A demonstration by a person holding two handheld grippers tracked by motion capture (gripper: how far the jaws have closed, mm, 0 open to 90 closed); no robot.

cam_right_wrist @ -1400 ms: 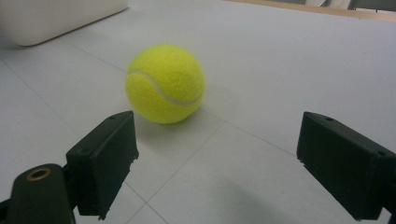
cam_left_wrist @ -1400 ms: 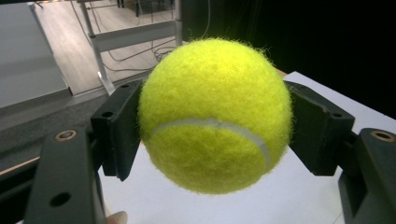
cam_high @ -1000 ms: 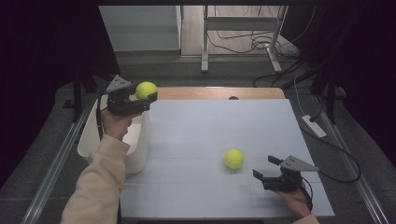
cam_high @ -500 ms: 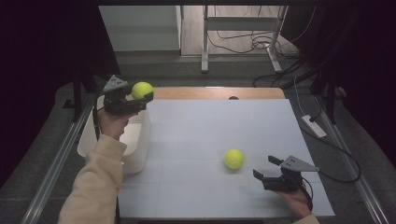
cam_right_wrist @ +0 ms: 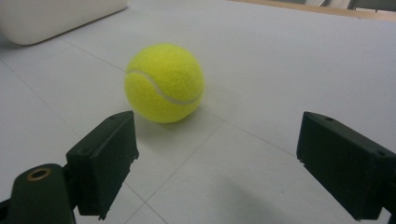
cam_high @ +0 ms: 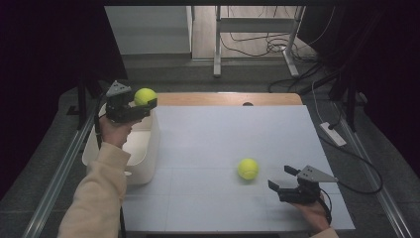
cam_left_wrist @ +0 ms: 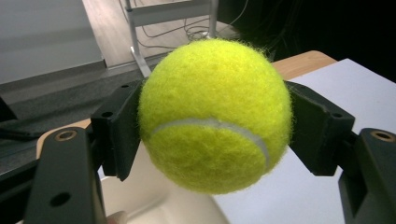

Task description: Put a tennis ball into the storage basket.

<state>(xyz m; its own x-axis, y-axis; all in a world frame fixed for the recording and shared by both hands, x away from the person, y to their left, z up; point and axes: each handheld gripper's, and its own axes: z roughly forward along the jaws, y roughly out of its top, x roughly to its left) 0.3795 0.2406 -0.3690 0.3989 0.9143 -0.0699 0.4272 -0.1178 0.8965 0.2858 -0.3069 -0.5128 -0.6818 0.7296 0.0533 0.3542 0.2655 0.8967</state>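
Clenching one tennis ball (cam_high: 144, 95), the left gripper (cam_high: 141, 105) holds it above the far rim of the white bin (cam_high: 148, 148) at the table's (cam_high: 223, 134) left edge. Releasing it there should drop it inside. A second ball (cam_high: 247, 168) lies near the front right corner, just ahead of the right gripper's (cam_high: 282, 179) spread, empty jaws.

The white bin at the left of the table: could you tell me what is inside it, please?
The white bin shows bare wall inside; its floor is mostly hidden by the left hand and sleeve.
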